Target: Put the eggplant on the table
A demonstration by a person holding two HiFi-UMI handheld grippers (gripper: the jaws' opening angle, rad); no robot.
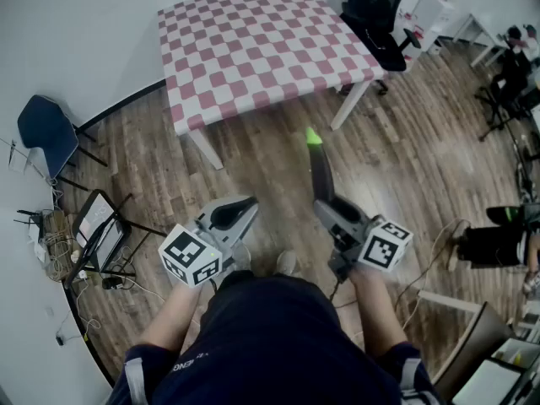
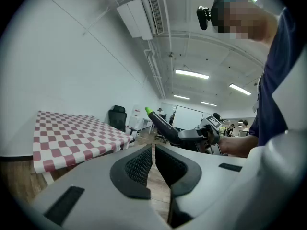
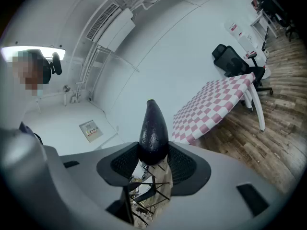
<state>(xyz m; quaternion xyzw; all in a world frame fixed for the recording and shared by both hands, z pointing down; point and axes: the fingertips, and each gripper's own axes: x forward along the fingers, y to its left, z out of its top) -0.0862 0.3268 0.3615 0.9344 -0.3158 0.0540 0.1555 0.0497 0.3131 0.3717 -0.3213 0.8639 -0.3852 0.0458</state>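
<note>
Clamping the eggplant (image 3: 152, 128), the right claw (image 3: 153, 155) hangs short of the checkered table (image 1: 253, 49); the left claw (image 2: 153, 151) is closed, empty.

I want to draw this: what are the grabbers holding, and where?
The right gripper clamps the eggplant by its thick end; the left gripper holds nothing.

We held the eggplant (image 1: 321, 174) in the right hand-held gripper (image 1: 327, 207), green stem pointing toward the checkered desk (image 1: 253, 49), well short of it above the wood floor (image 1: 422, 167). The left hand-held gripper (image 1: 240, 212) hung alongside.
</note>
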